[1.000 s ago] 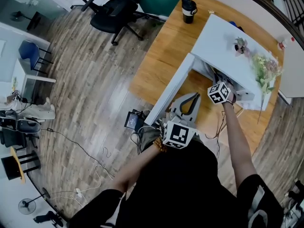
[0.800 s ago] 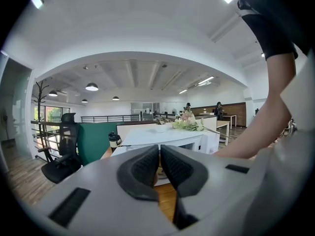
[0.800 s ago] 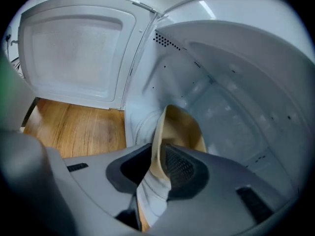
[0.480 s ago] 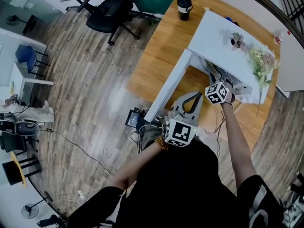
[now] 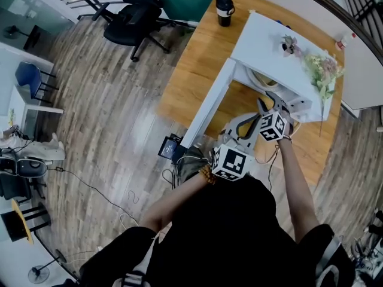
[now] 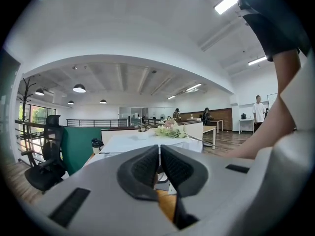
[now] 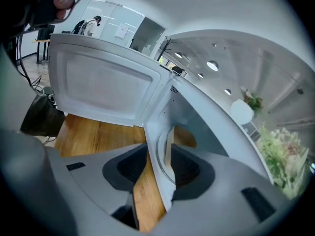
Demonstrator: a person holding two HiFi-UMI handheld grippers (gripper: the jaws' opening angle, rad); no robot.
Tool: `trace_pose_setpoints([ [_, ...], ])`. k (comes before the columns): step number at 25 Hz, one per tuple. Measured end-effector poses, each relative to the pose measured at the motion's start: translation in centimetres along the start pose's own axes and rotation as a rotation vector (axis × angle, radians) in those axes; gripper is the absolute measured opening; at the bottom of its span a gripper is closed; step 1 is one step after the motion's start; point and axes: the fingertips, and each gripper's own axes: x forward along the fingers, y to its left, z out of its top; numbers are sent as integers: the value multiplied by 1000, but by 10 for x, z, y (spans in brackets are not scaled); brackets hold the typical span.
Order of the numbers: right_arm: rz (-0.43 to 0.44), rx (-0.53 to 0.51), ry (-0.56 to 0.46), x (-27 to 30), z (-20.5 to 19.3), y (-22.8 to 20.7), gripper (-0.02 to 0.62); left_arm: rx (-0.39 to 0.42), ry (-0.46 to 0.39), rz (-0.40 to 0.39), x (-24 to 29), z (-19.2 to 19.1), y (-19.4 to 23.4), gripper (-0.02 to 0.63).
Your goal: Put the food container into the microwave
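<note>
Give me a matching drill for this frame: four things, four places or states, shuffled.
Things:
1. microwave door
2. black cup
3. flowers
4. left gripper

Places or states:
A. on top of the microwave
B. jaws together, nothing between them
C. swung open
D. standing on the wooden table, apart from the microwave

Pairs: 1-C, 2-D, 3-A, 4-B

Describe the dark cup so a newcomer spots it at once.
Find the wooden table carrying the white microwave, whose door stands open. At the table's far corner, beyond the microwave in the head view, stands the dark cup alone on bare wood. It is the only dark upright thing there; the flowers lie on the microwave's top.
</note>
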Motion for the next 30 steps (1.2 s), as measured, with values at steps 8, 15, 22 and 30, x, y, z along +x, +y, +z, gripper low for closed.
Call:
trace_pose_setpoints([
  [8, -57, 90, -99, -55, 11, -5, 147, 16, 2, -81, 2, 0, -29, 32],
  [15, -162, 190, -161, -105, 14, -33, 137, 36, -24, -107, 9, 4, -44, 32],
  [22, -321, 304, -275, -167, 35, -85, 116, 35, -32, -74, 16, 6, -36, 32],
  [30, -507, 390, -486, -224, 64, -117, 52, 49, -75, -40, 22, 21, -23, 32],
])
